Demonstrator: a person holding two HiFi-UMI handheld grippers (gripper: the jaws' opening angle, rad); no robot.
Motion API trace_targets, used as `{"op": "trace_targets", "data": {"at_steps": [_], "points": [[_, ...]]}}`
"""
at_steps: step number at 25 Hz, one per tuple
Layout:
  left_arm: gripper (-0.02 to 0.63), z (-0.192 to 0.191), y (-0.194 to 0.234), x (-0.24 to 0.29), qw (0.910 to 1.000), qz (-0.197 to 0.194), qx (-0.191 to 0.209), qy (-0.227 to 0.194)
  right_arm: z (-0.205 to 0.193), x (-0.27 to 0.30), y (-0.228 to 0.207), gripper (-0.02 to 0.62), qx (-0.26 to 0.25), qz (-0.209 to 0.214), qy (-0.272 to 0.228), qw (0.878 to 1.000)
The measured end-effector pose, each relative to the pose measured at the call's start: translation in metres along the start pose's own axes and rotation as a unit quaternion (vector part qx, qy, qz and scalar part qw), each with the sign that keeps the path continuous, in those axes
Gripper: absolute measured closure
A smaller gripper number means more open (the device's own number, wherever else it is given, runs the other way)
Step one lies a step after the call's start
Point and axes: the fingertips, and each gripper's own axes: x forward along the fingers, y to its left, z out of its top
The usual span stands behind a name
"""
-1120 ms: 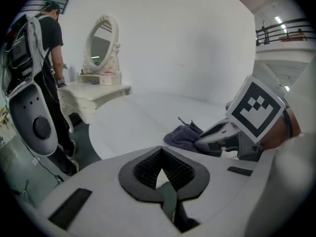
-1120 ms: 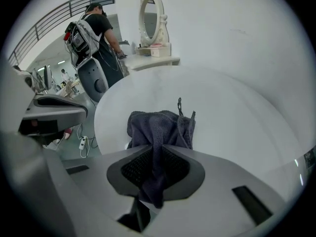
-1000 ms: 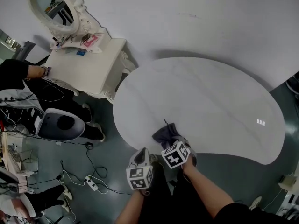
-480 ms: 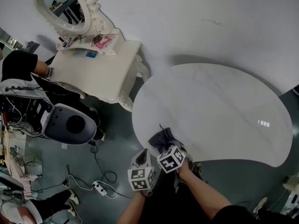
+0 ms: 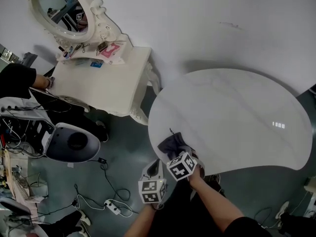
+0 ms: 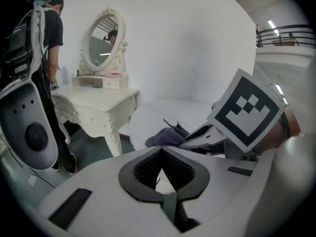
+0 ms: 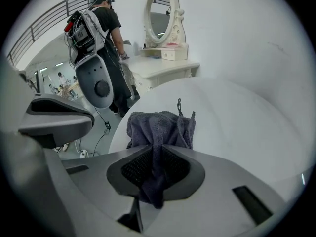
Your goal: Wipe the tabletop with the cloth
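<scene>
Clamped tight on the cloth [image 7: 160,125], the right gripper [image 7: 157,151] has dragged it toward the tabletop's [image 5: 237,117] left rim (the left gripper [image 6: 162,163] idles closed and empty), so wiping looks under way.

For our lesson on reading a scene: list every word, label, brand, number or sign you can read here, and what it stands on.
No readable words or numbers anywhere.
Marker cubes on the left tongs and right tongs: black-and-white square patterns only, no letters.
Pink item and blue item on the dressing table: any print too small to read.
Cloth and tabletop: plain.
</scene>
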Motion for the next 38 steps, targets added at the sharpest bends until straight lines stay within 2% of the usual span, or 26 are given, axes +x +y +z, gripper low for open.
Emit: {"op": "trace_targets", "data": {"at_steps": [8, 17, 38], "points": [[0.603, 0.004, 0.002, 0.002, 0.9999, -0.012, -0.005, -0.003, 0.017, 0.010, -0.001, 0.554, -0.003, -0.002, 0.001, 1.000], [0.603, 0.015, 0.023, 0.007, 0.9997, 0.014, -0.021, -0.005, 0.051, 0.029, -0.006, 0.554, -0.020, 0.011, -0.001, 1.000], [0.603, 0.036, 0.033, 0.027, 0.9995, 0.018, -0.027, 0.003, 0.120, 0.062, -0.034, 0.554, -0.038, 0.017, -0.021, 0.999]]}}
